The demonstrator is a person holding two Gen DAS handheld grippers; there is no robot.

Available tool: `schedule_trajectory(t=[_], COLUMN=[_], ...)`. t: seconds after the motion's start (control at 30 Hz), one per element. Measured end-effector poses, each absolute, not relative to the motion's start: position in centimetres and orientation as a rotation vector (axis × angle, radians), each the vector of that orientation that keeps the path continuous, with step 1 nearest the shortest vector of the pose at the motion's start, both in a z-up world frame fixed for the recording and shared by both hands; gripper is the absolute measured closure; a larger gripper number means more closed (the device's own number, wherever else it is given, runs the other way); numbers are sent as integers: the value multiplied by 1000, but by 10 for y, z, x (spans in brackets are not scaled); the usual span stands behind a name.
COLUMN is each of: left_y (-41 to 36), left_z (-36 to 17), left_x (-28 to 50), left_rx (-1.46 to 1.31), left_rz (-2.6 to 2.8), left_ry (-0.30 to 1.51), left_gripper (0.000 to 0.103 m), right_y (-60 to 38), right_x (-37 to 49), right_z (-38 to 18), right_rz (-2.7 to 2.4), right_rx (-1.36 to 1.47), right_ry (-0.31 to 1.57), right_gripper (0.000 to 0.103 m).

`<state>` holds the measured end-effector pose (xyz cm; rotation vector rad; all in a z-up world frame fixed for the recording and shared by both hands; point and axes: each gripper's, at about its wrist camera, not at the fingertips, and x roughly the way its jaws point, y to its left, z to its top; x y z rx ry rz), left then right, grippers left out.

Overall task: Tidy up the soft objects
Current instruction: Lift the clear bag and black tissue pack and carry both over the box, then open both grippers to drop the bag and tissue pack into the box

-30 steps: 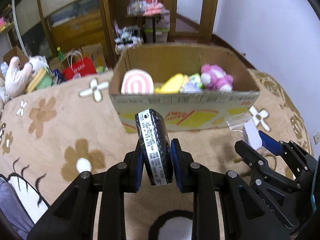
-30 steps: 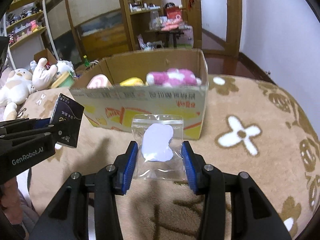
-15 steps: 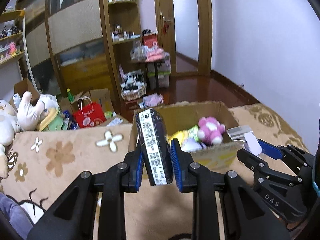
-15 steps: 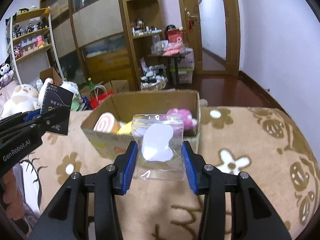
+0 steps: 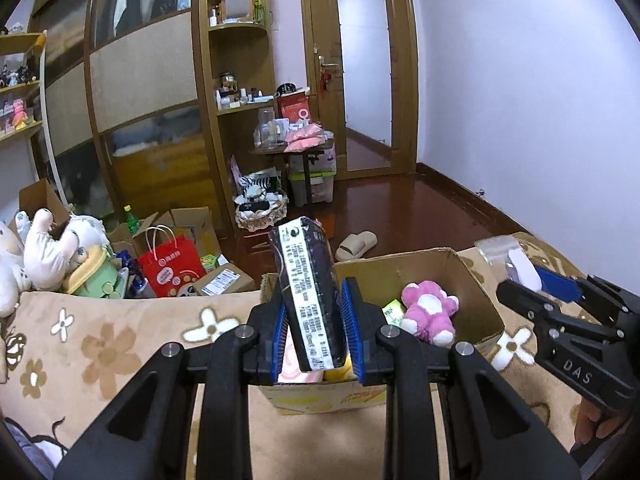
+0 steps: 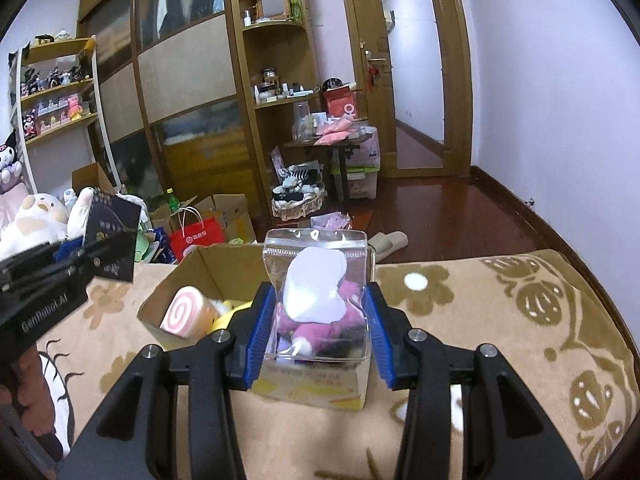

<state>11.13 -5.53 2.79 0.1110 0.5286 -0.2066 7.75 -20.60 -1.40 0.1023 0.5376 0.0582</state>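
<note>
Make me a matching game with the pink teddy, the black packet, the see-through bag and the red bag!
Things:
1. pink teddy
2. black packet
3. see-through bag
4. red bag

Places:
A. on the floor beyond the blanket
B. clamped in the left gripper
C. lying in the cardboard box
D. clamped in the right gripper

Pairs: 1-C, 2-B, 3-D, 4-A
</note>
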Motion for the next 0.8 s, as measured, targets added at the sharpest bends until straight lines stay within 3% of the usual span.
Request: schedule_trajectory(t=[0.8], left_y=[-68], left_z=[-31], left_x=[159], left_rx=[127], left_rz=[-249], left_ry=[679], left_gripper=[75], right_y=[-202], right_x=[120], right_z=[-63], right_rz=[123], right_rx=[158], right_ry=[596], right_gripper=[54])
